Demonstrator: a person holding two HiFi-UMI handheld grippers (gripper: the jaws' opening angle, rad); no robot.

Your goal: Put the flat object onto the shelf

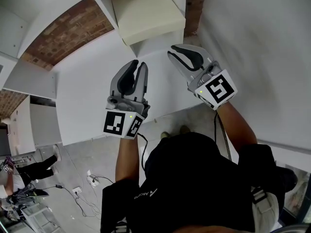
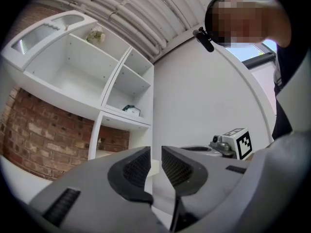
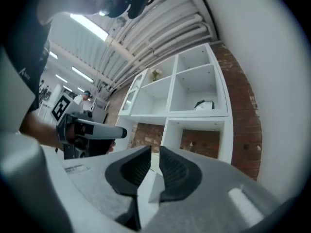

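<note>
At upper centre, the flat object (image 1: 146,13) lies on the shelf (image 1: 160,41), nearest the right claw (image 1: 184,53); left claw (image 1: 137,67) sits lower; both slightly apart, empty.

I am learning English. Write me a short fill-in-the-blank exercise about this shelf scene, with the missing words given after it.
The cream flat rectangular object lies in a compartment of the white ___ unit. The wall behind that unit is made of red ___. The left gripper and the right gripper each have ___ between their jaws.
Missing words: shelf; brick; nothing.
</note>
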